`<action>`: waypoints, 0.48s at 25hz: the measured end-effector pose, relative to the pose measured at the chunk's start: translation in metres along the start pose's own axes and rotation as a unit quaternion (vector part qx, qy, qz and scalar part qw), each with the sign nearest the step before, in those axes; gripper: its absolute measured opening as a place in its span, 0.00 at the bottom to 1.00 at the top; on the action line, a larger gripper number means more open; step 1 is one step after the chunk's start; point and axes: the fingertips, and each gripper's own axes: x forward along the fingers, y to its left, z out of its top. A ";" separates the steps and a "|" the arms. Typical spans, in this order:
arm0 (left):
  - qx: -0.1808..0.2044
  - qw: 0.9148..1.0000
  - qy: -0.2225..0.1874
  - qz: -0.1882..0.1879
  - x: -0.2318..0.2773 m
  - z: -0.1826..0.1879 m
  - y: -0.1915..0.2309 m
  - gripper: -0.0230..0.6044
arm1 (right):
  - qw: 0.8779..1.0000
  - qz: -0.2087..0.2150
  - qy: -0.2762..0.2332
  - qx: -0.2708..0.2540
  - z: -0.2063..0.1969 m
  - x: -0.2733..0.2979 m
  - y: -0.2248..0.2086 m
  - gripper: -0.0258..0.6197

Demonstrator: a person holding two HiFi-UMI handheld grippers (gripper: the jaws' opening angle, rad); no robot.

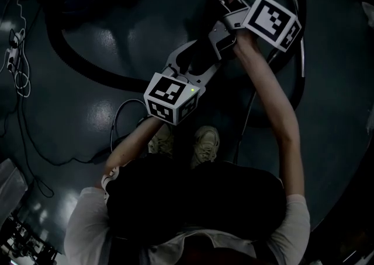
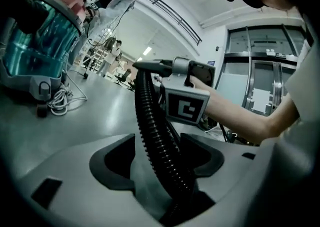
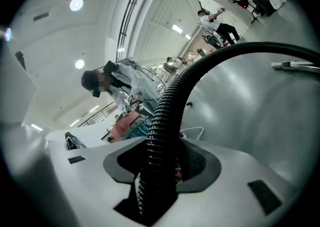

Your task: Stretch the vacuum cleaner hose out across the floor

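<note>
Left tool (image 2: 161, 165) sits loosely open around hose (image 2: 149, 116); right tool (image 3: 161, 163) clamps it. Hose loops widely over floor (image 1: 111, 42). Judgement: stretching hardly begun, most remains.

Both arms reach forward and down, right arm (image 1: 279, 109) stretched further out than left arm (image 1: 130, 144). Left gripper (image 2: 161, 163) jaws apart, hose (image 2: 150, 116) running loose between them. Right gripper (image 3: 161, 163) jaws clamped on the hose.
</note>
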 end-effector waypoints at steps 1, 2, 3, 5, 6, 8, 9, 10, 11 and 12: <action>-0.011 1.000 0.006 -0.009 0.004 -0.004 -0.002 0.46 | 1.000 0.011 -0.002 0.001 0.000 0.001 0.008 0.33; -0.026 0.999 0.012 -0.023 0.008 -0.008 -0.004 0.46 | 1.000 0.022 0.000 -0.003 -0.001 0.001 0.016 0.33; -0.044 0.998 0.015 -0.037 0.009 -0.010 -0.007 0.46 | 0.999 0.032 0.003 -0.010 -0.003 0.002 0.023 0.34; -0.073 0.995 0.015 -0.062 0.007 -0.007 -0.013 0.38 | 0.998 0.045 0.015 -0.031 -0.007 0.003 0.033 0.34; -0.078 0.995 0.013 -0.068 0.005 -0.005 -0.014 0.37 | 0.998 0.044 0.023 -0.042 -0.009 0.004 0.033 0.34; -0.065 0.996 0.008 -0.060 -0.001 -0.001 -0.010 0.37 | 0.997 0.036 0.042 -0.045 -0.010 0.004 0.027 0.36; -0.047 0.998 0.009 -0.052 -0.003 0.000 -0.006 0.37 | 0.997 0.035 0.052 -0.039 -0.010 0.003 0.023 0.36; -0.025 0.999 0.014 -0.044 -0.004 -0.001 -0.002 0.37 | 0.997 0.037 0.060 -0.035 -0.010 0.000 0.021 0.37; -0.006 0.999 0.019 -0.038 -0.005 -0.003 0.003 0.37 | 0.996 0.041 0.067 -0.036 -0.009 -0.003 0.020 0.37; 0.007 0.999 0.023 -0.037 -0.005 -0.003 0.005 0.37 | 0.995 0.045 0.072 -0.043 -0.009 -0.007 0.019 0.38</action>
